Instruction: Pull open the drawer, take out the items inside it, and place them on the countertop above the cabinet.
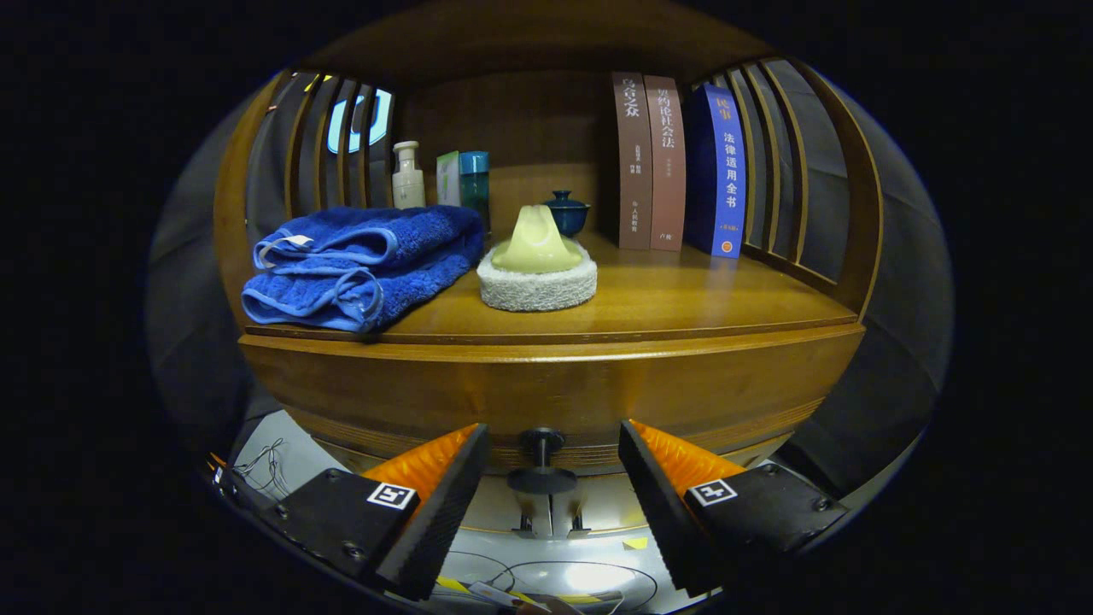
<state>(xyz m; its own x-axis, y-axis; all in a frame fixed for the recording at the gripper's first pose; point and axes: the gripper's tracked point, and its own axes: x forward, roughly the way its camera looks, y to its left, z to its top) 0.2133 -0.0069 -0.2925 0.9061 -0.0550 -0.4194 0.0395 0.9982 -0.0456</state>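
Note:
A wooden cabinet faces me, its drawer front [546, 389] closed below the countertop [683, 299]. A small dark round knob [542, 444] sticks out of the drawer front. My gripper [553, 461] is open, and the knob sits in the gap between the two fingers without touching either. On the countertop lie a folded blue towel [363, 260] and a pale yellow-green piece on a white round scrubbing pad [536, 278]. The drawer's inside is hidden.
At the back of the countertop stand three upright books [679, 162], a dark blue lidded cup [566, 212], a cream bottle [407, 175] and a teal bottle [474, 184]. Slatted wooden sides close in the shelf left and right. The floor below shows cables and tape marks.

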